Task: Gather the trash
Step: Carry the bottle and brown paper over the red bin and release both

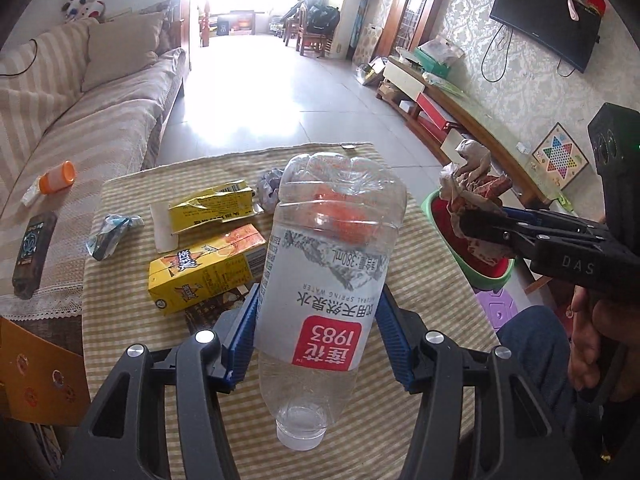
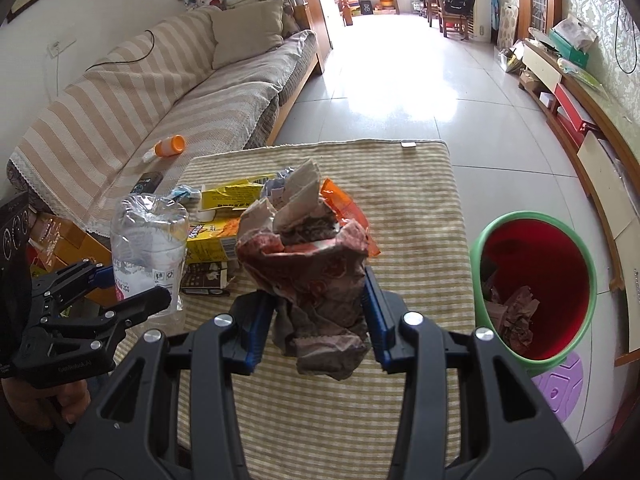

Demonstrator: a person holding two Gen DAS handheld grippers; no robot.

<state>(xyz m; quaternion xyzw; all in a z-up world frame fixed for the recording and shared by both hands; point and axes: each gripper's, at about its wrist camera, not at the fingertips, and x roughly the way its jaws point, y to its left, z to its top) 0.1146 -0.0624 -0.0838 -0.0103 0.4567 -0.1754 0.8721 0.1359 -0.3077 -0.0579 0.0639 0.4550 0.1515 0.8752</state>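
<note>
Left gripper (image 1: 320, 320) clamped on plastic bottle (image 1: 324, 264); right gripper (image 2: 316, 316) pinching crumpled wrapper (image 2: 308, 276), above striped table (image 2: 400, 208), near red bin (image 2: 536, 280).

Clamped bottle (image 1: 328, 264), crumpled wrapper (image 2: 316, 280)

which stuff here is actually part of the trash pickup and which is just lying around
Part of the job:
- plastic bottle, in the left hand-held gripper
- crumpled wrapper, in the right hand-held gripper
- yellow cartons
- blue wrapper
- green bin

Just lying about:
- orange cup and dark remote on the sofa
- television
- board game
</note>
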